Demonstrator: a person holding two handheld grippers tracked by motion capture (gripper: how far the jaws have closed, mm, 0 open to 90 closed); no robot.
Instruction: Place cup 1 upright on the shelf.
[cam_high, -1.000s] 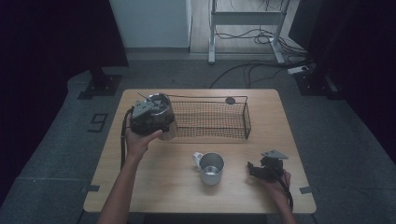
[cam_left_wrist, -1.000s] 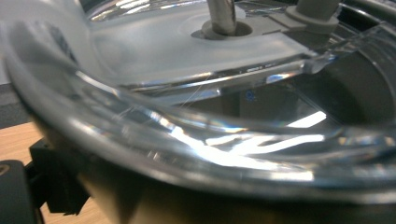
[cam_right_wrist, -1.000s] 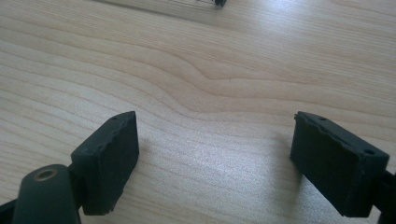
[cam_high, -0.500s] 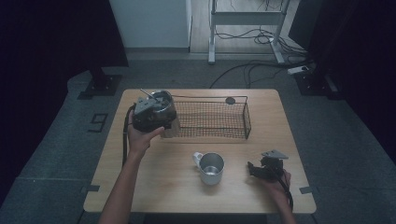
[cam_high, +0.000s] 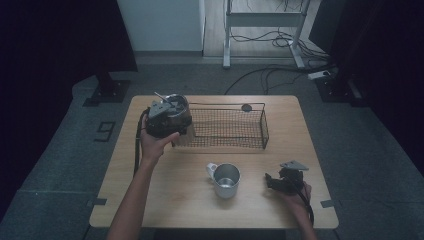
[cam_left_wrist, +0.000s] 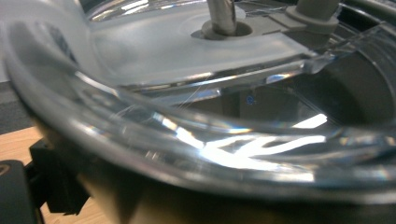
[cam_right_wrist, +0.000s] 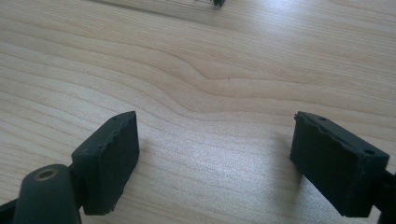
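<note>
At the left end of the wire basket, my left gripper has its jaws clamped on a clear lidded jar, held above the bench. Right gripper rests open and empty near the metal mug. Next, I judge, comes lowering the jar into the basket, clearing its rim.

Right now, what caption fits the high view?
Left claw holds a clear lidded cup at the wire basket's end.

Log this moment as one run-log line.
left hand-held gripper: shut on lidded glass cup, at wire basket left end | right hand-held gripper: open, on table | metal mug: untouched
</note>
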